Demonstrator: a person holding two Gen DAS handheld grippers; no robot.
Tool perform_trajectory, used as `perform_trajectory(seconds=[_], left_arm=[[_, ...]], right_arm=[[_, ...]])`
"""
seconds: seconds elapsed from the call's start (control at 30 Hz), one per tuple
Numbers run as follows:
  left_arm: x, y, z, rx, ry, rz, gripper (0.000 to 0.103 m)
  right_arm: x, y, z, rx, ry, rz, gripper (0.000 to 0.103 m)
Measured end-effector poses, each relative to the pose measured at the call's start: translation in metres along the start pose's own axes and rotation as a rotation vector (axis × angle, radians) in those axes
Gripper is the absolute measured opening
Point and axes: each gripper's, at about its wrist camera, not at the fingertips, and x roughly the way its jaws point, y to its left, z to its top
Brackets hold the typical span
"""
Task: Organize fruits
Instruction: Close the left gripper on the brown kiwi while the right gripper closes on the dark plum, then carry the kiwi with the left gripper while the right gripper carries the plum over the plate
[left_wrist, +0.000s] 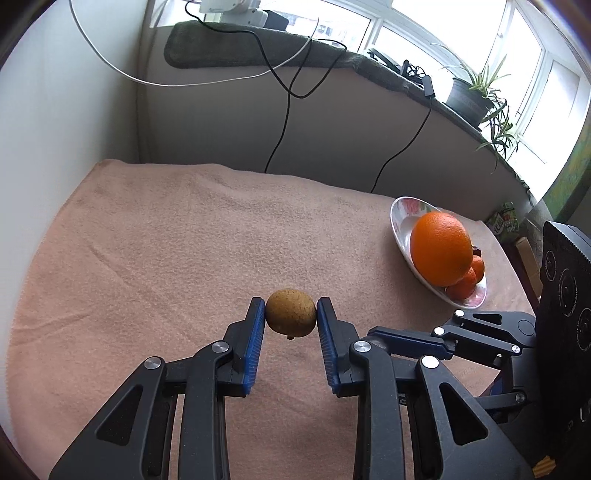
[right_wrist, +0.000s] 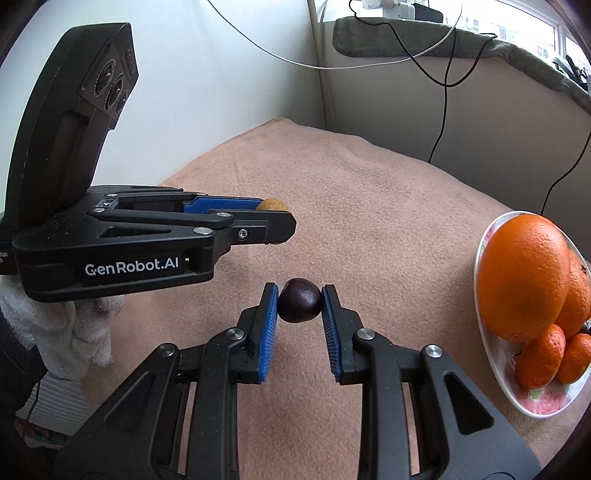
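While both grippers point down over the pink towel (left_wrist: 177, 236), each is clamped on a small fruit. The left gripper (left_wrist: 291, 317) presses its blue pads (left_wrist: 255, 332) against the sides of a brown fruit (left_wrist: 290, 317), round, dull and speckled, with a small stub at its underside. It looks clear of the towel, though the gap cannot be made certain. The right gripper (right_wrist: 299, 306) pinches a dark fruit (right_wrist: 299, 305), nearly black, smooth and glossy, smaller than the brown one.

Taking the plate (right_wrist: 484, 325) as the landmark: in the right wrist view the dark fruit sits well to the plate's left, and the brown fruit (right_wrist: 271, 204) is further left still, half hidden behind the left gripper (right_wrist: 275, 218). A hand in a white glove (right_wrist: 59, 332) holds that tool.

The plate, white with a pink flower print, lies on the towel at its right edge. It already carries a large orange (right_wrist: 524, 277), pebbled and bright, resting on several small mandarins (right_wrist: 541, 354). A dark bit shows behind them, too small to name.

As a judgement, the sorting is well along: the citrus is gathered on the plate, no loose fruit shows on the towel, and the two held pieces are what remains. They have yet to travel to the plate, and the heaped fruit leaves little free room, mostly toward the far rim.
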Motion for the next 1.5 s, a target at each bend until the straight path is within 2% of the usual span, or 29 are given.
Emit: perform_trajectory(seconds=[0.6, 1.13, 1.5], left_arm=[[0.017, -0.069, 0.037, 0.096, -0.028, -0.057, 0.027], [0.055, -0.125, 0.079, 0.194, -0.019, -0.103, 0.027], [0.079, -0.140, 0.093, 0.215, 0.009, -0.114, 0.027]], right_arm=[[-0.090, -0.066, -0.023, 0.094, -0.138, -0.122, 0.025], [-0.117, -0.147, -0.027, 0.210, -0.190, -0.222, 0.025], [-0.106, -0.182, -0.023, 0.238, -0.169, -0.240, 0.025]])
